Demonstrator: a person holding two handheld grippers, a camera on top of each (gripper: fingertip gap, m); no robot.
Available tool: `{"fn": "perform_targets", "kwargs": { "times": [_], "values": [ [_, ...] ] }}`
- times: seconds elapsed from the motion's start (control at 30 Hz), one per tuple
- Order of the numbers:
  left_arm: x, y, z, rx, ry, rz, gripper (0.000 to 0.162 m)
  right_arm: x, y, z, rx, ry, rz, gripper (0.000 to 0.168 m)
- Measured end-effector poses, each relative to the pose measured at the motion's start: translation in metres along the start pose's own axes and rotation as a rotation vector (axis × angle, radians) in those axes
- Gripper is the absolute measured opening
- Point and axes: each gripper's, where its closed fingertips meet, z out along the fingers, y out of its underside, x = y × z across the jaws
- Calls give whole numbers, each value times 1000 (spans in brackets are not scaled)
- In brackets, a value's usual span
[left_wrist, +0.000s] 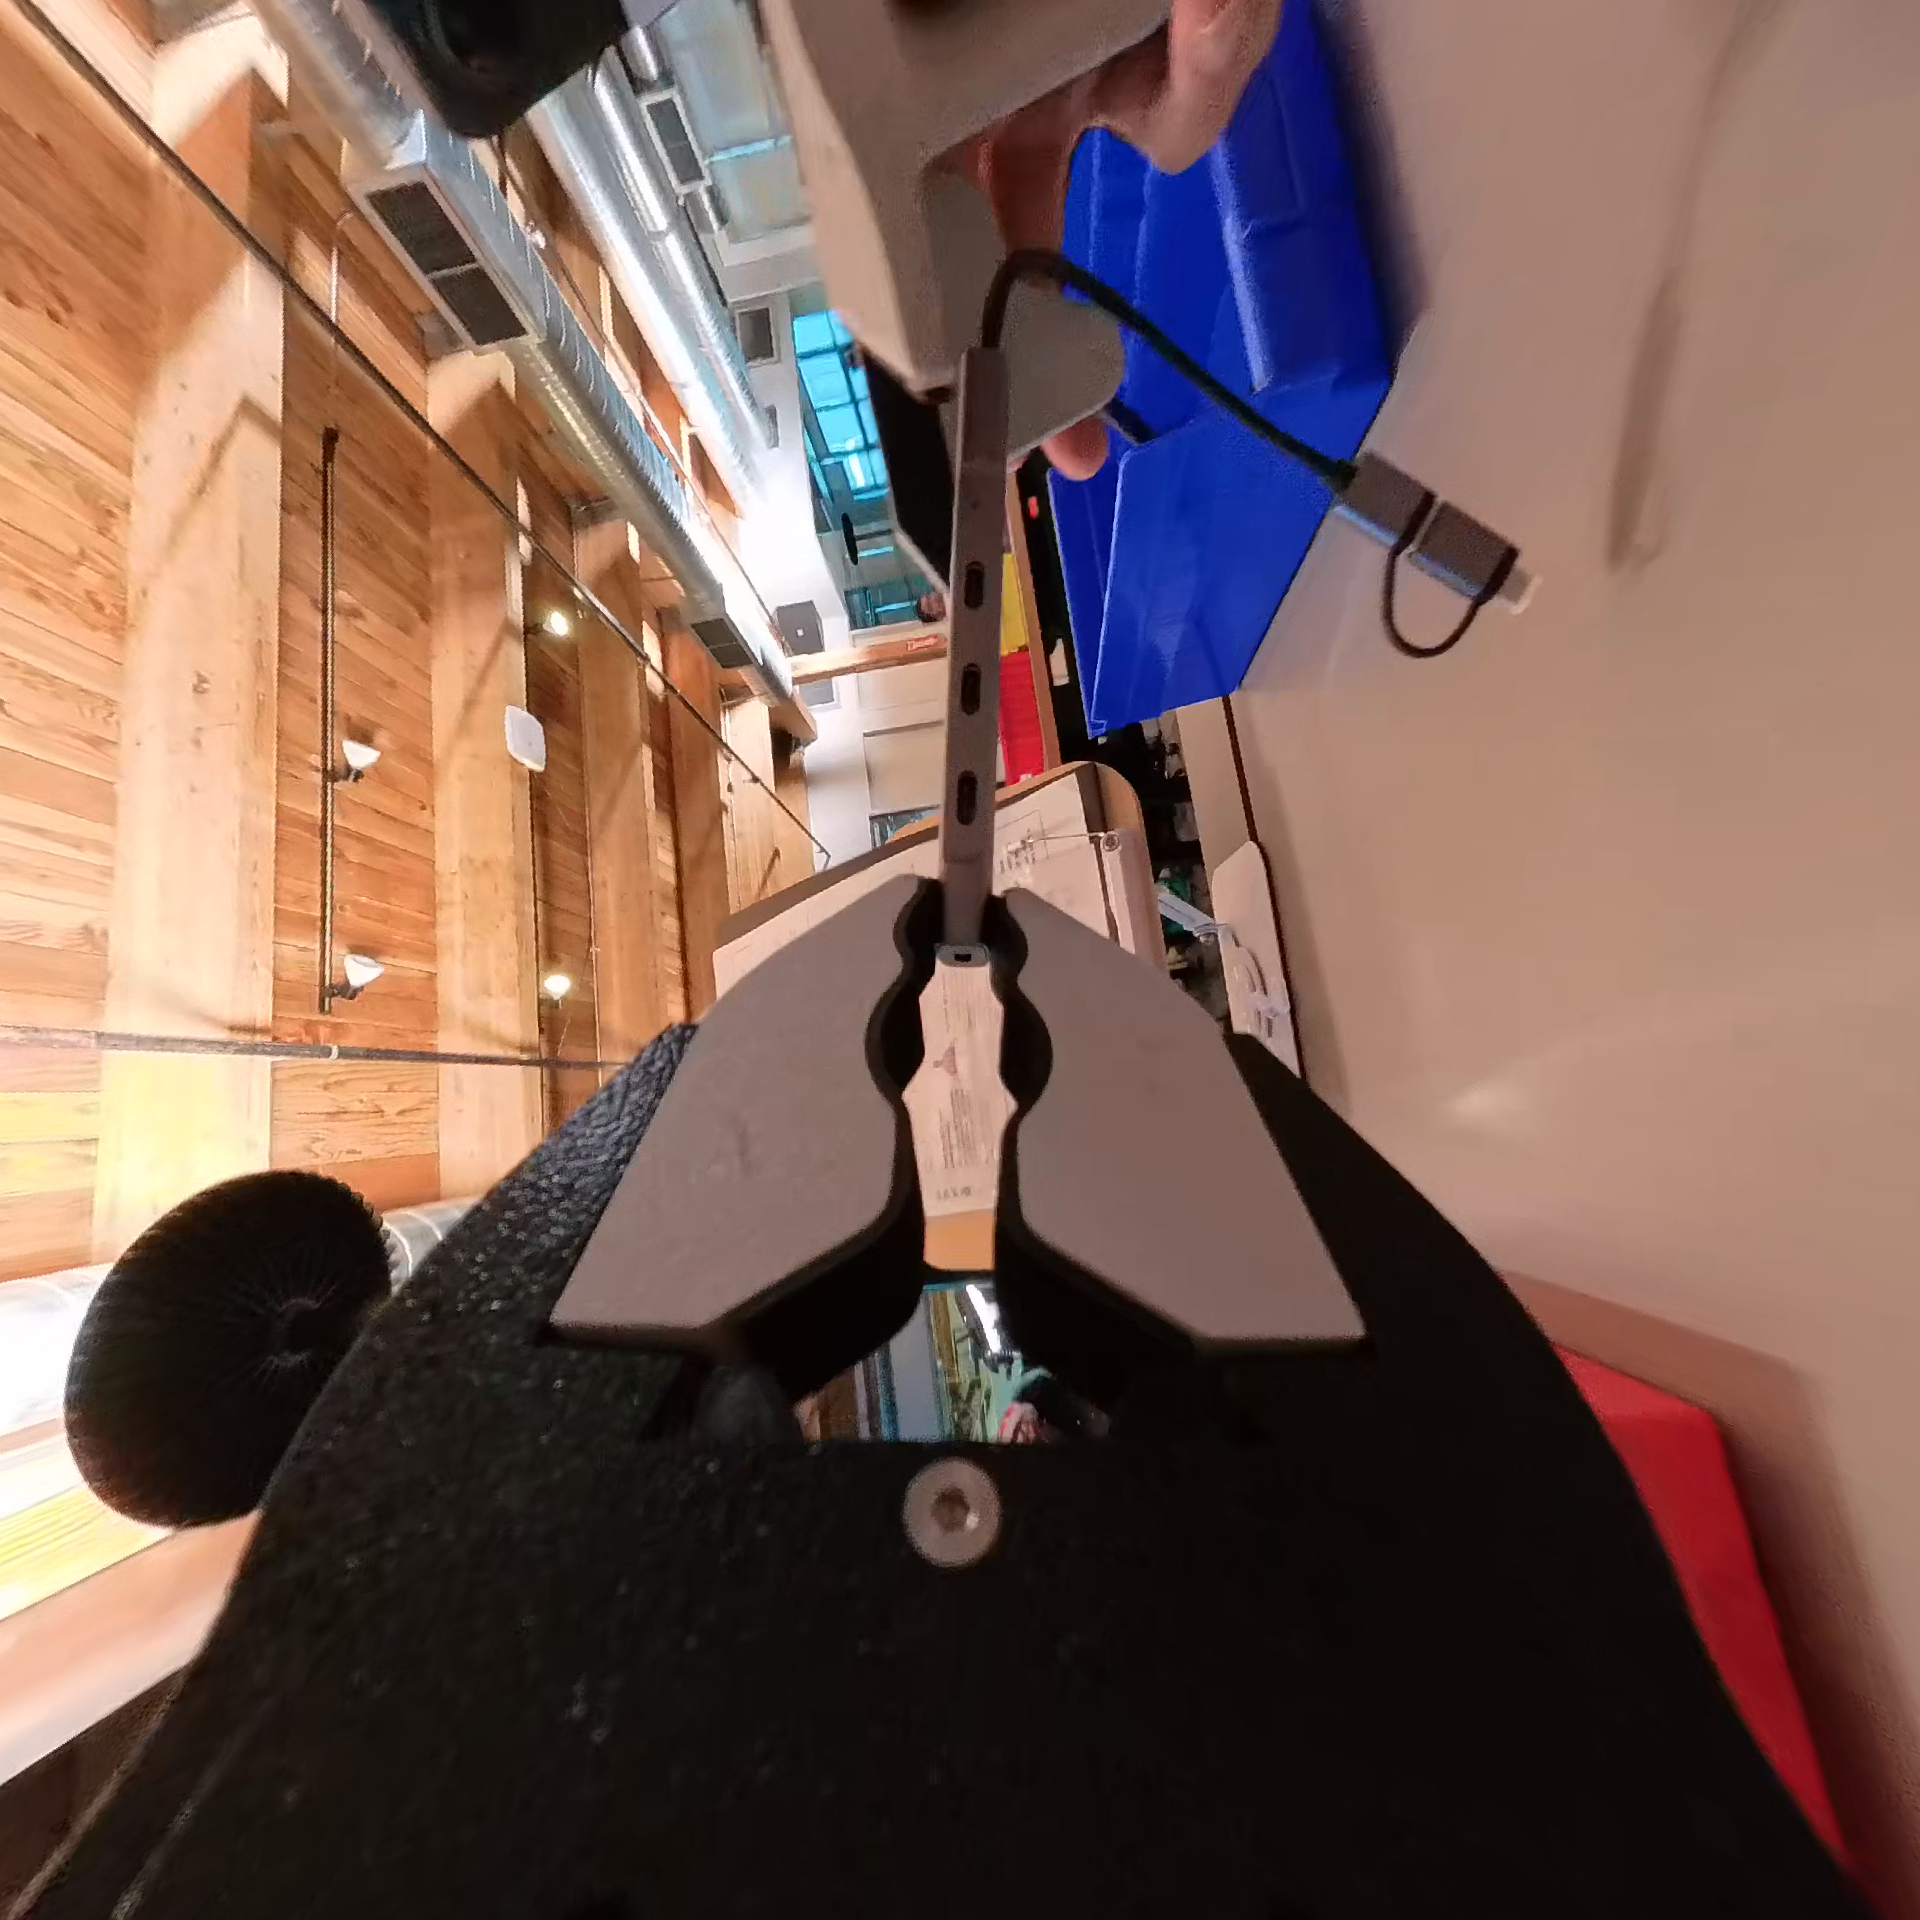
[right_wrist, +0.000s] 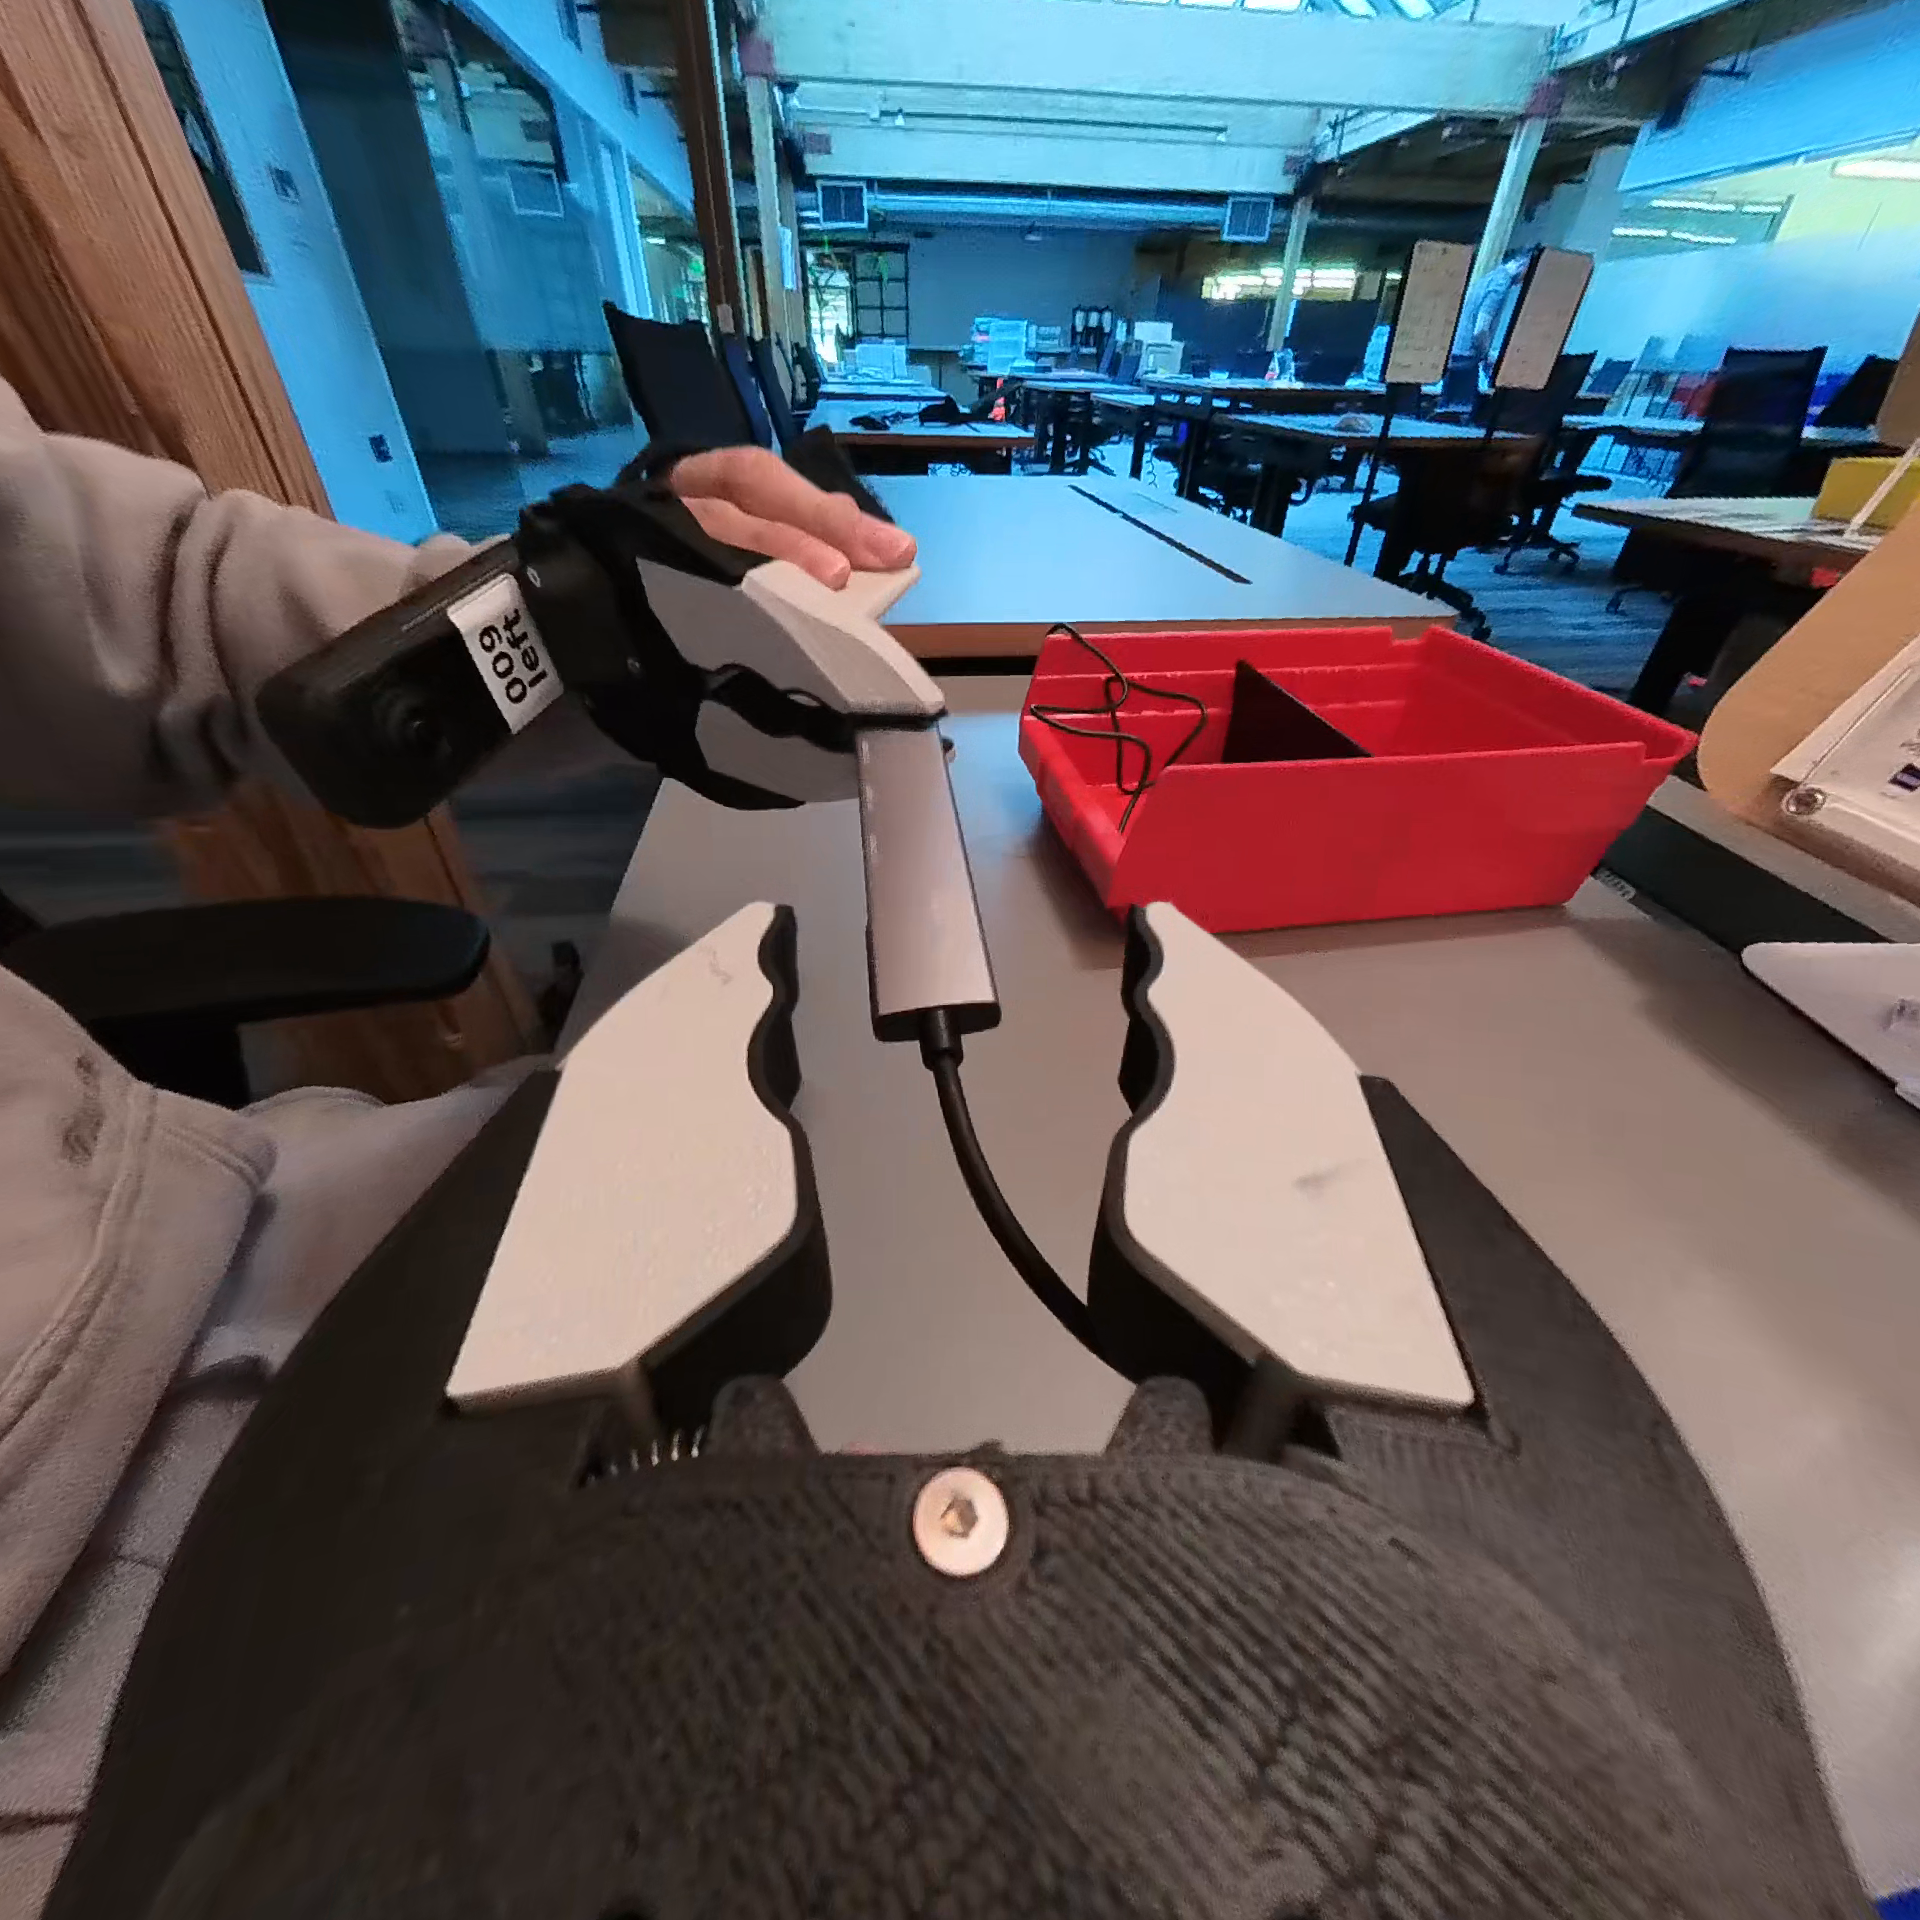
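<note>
**Hub pinched at one end, free end between my open fingers**

My left gripper (left_wrist: 961, 935) is clamped on the tip of the slim grey metal hub (right_wrist: 920, 883); my right gripper (right_wrist: 961, 997) stands spread wide, the hub's cabled end between its fingers, touching neither. I judge a square, gentle closing best, clear of the black cable (right_wrist: 997, 1174) and its grey plug (left_wrist: 1429, 525).

Below lies a grey table (right_wrist: 1507, 1091) bearing a red plastic bin (right_wrist: 1351, 842) and a blue plastic bin (left_wrist: 1226, 499), in an open workshop of desks and chairs with timber walls.
</note>
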Motion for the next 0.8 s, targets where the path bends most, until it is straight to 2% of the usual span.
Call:
{"fn": "perform_targets", "kwargs": {
  "times": [0.2,0.3,0.37,0.4,0.43,0.8],
  "values": [
    [-9,7,10,-44,-43,7,9,4,3,7,44,17,6,37],
    [-6,11,15,-68,-47,-12,9,4,-2,9,83,18,28,30],
    [-4,15,19,-102,-50,-18,9,6,-3,12,112,39,37,29],
    [-3,17,20,-114,-49,-29,15,7,-3,14,115,47,42,26],
    [-2,19,22,-133,-50,-37,10,9,-1,15,116,57,47,24],
    [8,31,30,-217,-51,-66,9,17,7,17,105,91,100,24]
  ]
}}
